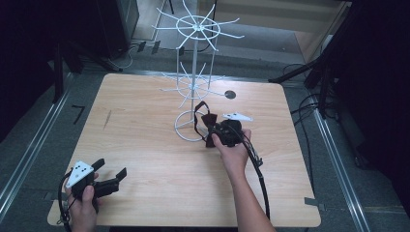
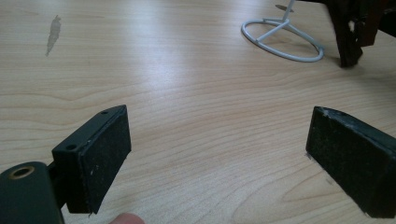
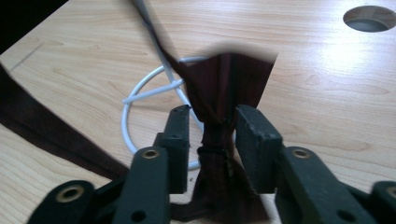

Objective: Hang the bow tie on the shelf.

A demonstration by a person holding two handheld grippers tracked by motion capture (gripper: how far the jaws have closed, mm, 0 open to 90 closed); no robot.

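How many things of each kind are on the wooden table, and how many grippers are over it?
White wire display rack: 1
Dark red bow tie, between the right gripper's pads: 1
Grippers, the left gripper and the right gripper: 2
Total: 4

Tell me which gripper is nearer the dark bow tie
Right. The right gripper has its jaws on either side of the bow tie knot, beside the white rack's base ring. The left gripper is far off, near the table's front left corner.
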